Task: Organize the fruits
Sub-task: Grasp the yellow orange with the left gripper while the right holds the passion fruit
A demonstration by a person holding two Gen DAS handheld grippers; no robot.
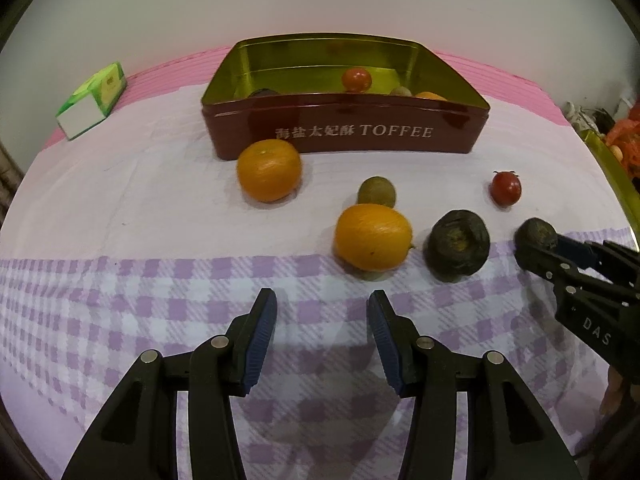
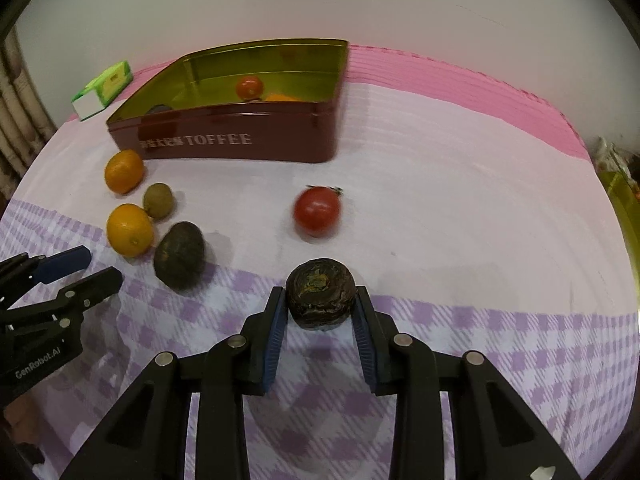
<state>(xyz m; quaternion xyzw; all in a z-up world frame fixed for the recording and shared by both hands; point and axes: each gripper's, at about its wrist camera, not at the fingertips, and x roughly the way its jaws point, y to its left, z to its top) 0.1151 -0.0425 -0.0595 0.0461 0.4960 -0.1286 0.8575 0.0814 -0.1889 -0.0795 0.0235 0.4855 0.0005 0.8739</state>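
My right gripper (image 2: 320, 292) is shut on a dark wrinkled round fruit (image 2: 320, 298) that rests on the checked cloth; both blue pads press its sides. My left gripper (image 1: 322, 296) stands open over the cloth with nothing between its fingers. Just beyond it lie an orange (image 1: 373, 237), a second dark fruit (image 1: 456, 244), a kiwi (image 1: 376, 191), another orange (image 1: 269, 170) and a tomato (image 1: 506, 188). Behind them stands the maroon TOFFEE tin (image 1: 344, 136), open, with a tomato (image 1: 356, 79) and other partly hidden fruit inside.
A green and white carton (image 1: 94, 98) lies at the back left on the pink cloth. A gold tin edge (image 1: 616, 176) and some clutter show at the far right. A pale wall rises behind the table.
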